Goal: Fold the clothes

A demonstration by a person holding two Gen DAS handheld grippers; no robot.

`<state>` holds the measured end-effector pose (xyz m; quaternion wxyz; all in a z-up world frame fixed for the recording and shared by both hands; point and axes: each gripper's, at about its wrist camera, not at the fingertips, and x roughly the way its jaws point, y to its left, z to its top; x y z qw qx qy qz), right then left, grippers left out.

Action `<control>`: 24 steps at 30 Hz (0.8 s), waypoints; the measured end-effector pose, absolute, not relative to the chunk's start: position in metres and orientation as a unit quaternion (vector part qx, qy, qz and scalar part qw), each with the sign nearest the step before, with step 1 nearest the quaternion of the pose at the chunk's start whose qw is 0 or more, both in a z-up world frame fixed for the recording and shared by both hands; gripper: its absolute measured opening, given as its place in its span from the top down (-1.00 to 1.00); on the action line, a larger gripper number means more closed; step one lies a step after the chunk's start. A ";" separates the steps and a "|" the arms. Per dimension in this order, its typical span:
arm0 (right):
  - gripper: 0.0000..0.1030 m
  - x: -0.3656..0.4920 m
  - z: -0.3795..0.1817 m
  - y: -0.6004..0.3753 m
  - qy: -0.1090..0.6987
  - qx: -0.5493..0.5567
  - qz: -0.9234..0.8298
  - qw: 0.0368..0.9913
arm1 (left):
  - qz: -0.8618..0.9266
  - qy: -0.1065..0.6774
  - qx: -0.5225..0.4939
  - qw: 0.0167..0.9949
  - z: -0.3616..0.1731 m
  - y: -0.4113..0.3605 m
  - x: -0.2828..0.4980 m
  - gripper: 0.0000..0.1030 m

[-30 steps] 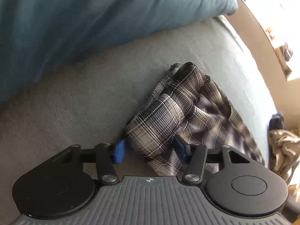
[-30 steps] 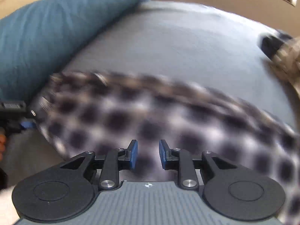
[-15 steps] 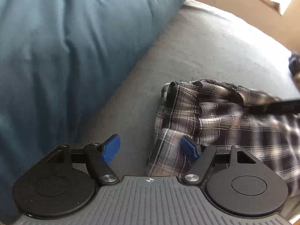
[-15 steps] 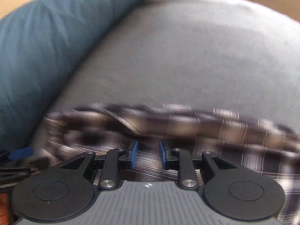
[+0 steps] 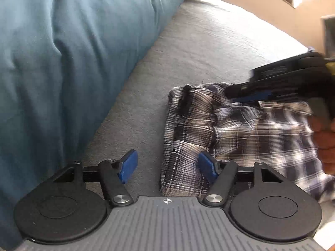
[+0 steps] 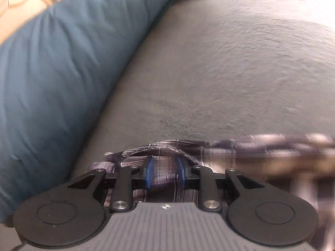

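Note:
A dark plaid garment (image 5: pixel 240 129) lies crumpled on the grey bed cover (image 5: pixel 209 41). My left gripper (image 5: pixel 167 167) hovers over its near left edge with the jaws closing. A strip of plaid lies between them, brushing the right pad (image 5: pixel 206 167), while the left pad (image 5: pixel 127 167) stands off it over bare cover. My right gripper (image 6: pixel 165 172) is shut on a bunched fold of the plaid garment (image 6: pixel 261 146) at its far edge. The right gripper (image 5: pixel 247 97) also shows at the right of the left wrist view, with a person's hand (image 5: pixel 324 142) behind it.
A large teal pillow (image 5: pixel 62 62) runs along the left side, close to the garment; the same teal pillow (image 6: pixel 52 83) fills the left of the right wrist view. Grey bed cover (image 6: pixel 230 62) stretches beyond the garment. A tan wall stands behind the bed.
The left gripper rolled, let go of the plaid roll it spanned and shifted left. The right gripper travelled across the garment to its far edge and came into the left wrist view.

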<state>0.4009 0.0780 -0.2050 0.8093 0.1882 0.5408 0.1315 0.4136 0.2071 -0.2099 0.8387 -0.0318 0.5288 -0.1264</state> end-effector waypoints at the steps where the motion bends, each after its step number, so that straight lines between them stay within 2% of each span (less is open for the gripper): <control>1: 0.47 0.395 -0.203 0.073 0.542 0.204 0.133 0.804 | -0.133 0.532 -0.040 0.835 -0.212 0.209 0.415 -0.21; 13: 0.42 0.373 -0.214 0.074 0.565 0.325 0.165 0.741 | -0.156 0.542 -0.146 0.813 -0.234 0.228 0.420 0.03; 17: 0.26 0.383 -0.210 0.090 0.574 0.314 0.184 0.733 | -0.164 0.545 -0.172 0.804 -0.235 0.234 0.417 0.00; 19: 0.23 0.390 -0.209 0.101 0.582 0.305 0.192 0.729 | -0.162 0.549 -0.175 0.801 -0.233 0.233 0.417 -0.06; 21: 0.10 0.391 -0.213 0.111 0.593 0.292 0.196 0.724 | -0.161 0.550 -0.174 0.800 -0.229 0.229 0.416 -0.15; 24: 0.00 0.394 -0.220 0.121 0.609 0.277 0.193 0.718 | -0.165 0.544 -0.151 0.808 -0.233 0.225 0.418 -0.11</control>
